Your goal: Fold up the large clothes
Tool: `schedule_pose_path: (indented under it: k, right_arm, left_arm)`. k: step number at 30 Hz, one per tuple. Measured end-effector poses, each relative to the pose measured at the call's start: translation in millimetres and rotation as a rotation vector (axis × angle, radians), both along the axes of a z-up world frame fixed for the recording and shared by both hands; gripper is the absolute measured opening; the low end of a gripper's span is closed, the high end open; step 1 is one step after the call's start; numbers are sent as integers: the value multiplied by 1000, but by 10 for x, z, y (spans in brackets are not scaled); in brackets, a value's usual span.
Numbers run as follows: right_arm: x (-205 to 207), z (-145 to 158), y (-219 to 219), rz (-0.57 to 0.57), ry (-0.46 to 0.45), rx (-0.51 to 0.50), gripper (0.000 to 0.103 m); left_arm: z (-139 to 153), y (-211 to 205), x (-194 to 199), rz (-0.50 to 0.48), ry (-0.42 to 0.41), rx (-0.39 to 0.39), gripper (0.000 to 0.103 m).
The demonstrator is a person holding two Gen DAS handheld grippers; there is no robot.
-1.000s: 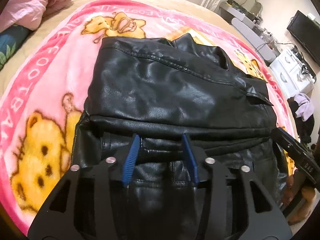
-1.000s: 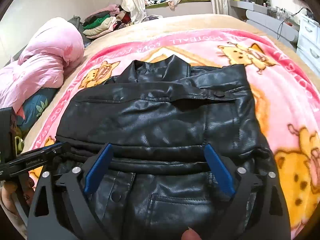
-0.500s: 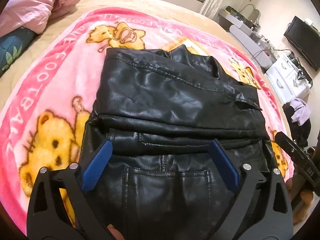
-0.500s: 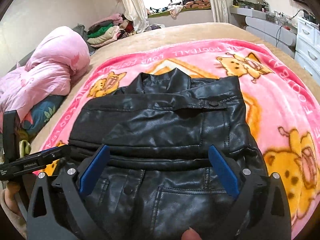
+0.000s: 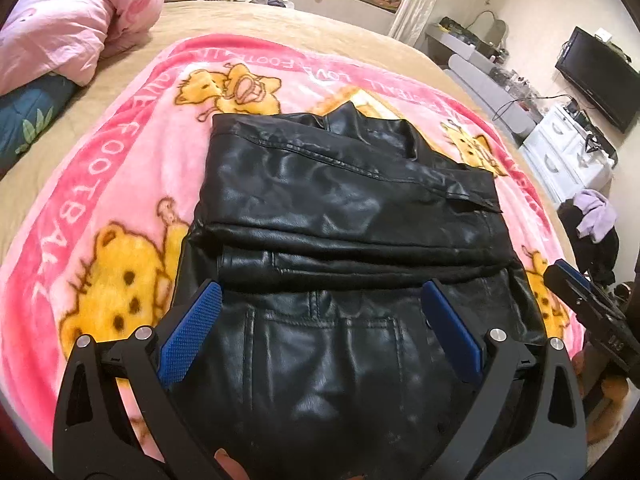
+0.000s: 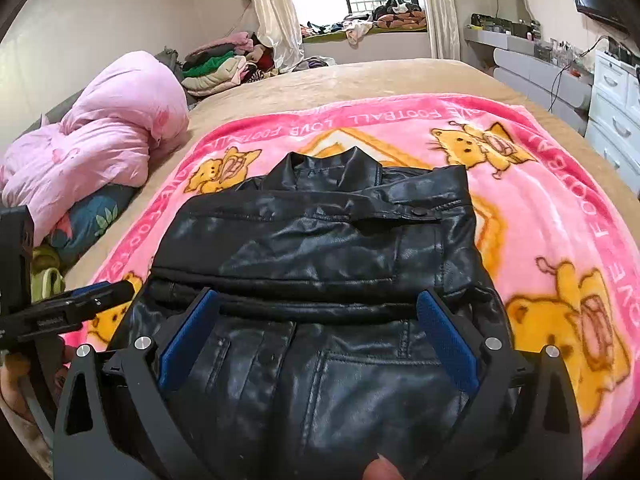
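A glossy black jacket [image 5: 344, 216] lies on a pink blanket [image 5: 120, 168] patterned with yellow cartoon animals and white lettering; blue gripper pads [image 5: 188, 336].

One black jacket [image 5: 344, 208] lies on one pink blanket [image 5: 100, 184] spread over one bed [image 6: 380, 76]. Two grippers show, the left gripper [image 5: 320, 320] and the right gripper [image 6: 316, 324], each with two blue pads [image 5: 188, 340]; four yellow cartoon bears can be counted on the blanket, two far, such as the bear [image 6: 480, 148] far right, and two near, at the left and right edges. At the far left sits one pink quilt [image 6: 108, 148] with one dark leaf-print pillow [image 6: 92, 220] beside it, and on the right wall hangs one TV [image 5: 596, 76].
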State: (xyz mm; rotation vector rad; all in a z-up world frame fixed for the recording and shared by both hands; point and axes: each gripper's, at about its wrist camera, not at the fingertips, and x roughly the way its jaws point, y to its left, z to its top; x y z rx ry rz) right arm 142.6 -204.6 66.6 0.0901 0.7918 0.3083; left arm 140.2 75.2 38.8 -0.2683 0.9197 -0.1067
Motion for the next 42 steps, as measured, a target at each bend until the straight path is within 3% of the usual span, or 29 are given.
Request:
schedule_pose_path:
  k: [30,42]
  right_arm:
    - [-544,-127,-316,5,23,-45,98]
    - [-735,-233,-612,-17,69,-48,98]
  left_arm:
    - [-198,170,-751,37,47,109,94]
    - [-468,470,-996,64,121,74,93]
